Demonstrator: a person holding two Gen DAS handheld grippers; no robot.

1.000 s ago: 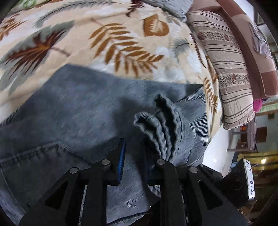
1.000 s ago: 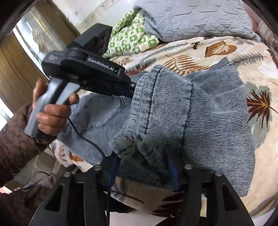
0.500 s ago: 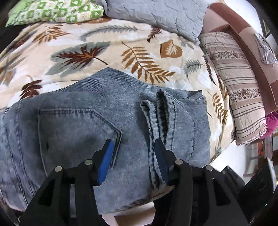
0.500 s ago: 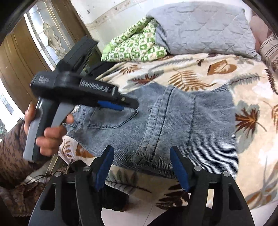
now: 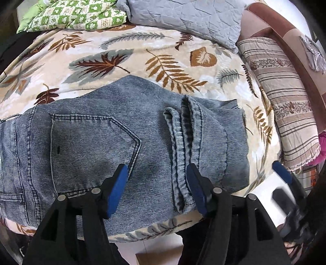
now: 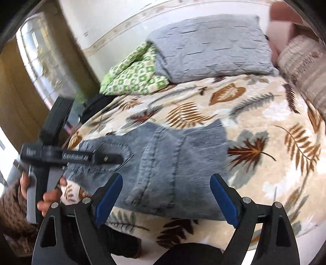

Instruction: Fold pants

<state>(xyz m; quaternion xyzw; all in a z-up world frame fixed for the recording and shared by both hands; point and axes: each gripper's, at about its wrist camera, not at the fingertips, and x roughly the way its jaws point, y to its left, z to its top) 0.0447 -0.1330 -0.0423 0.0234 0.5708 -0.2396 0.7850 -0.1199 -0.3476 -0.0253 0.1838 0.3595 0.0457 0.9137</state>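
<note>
**Inspector:** Left tongs (image 5: 156, 190): jaws parted and opening, nothing pinched, though the denim lies below the gap. Right tongs (image 6: 166, 200): jaws wide and opening, likewise empty, poised above the near edge of the garment.

**Clerk:** And the garment?

**Inspector:** Faded blue-grey denim pants (image 5: 114, 142), folded over on themselves, lying flat on the cream bed blanket printed with brown and grey leaves (image 5: 130, 51), close to its near edge. A back pocket (image 5: 89, 150) faces up; the stitched leg hems (image 5: 183, 142) lie doubled across the upper layer.

**Clerk:** Handling?

**Inspector:** In my judgement: soft but weighty cloth, limp, not fragile, not slippery. Stacked layers make a thick bite. The hems and seams are the firmest purchase; a pinch on the plain panel would likely lift the top layer alone.

**Clerk:** Surroundings?

**Inspector:** Grey quilted pillow (image 5: 183, 18), green checked cushion (image 5: 77, 16) and striped beige bolster (image 5: 285, 97) at the bed's far margins, well apart from the pants.
</note>
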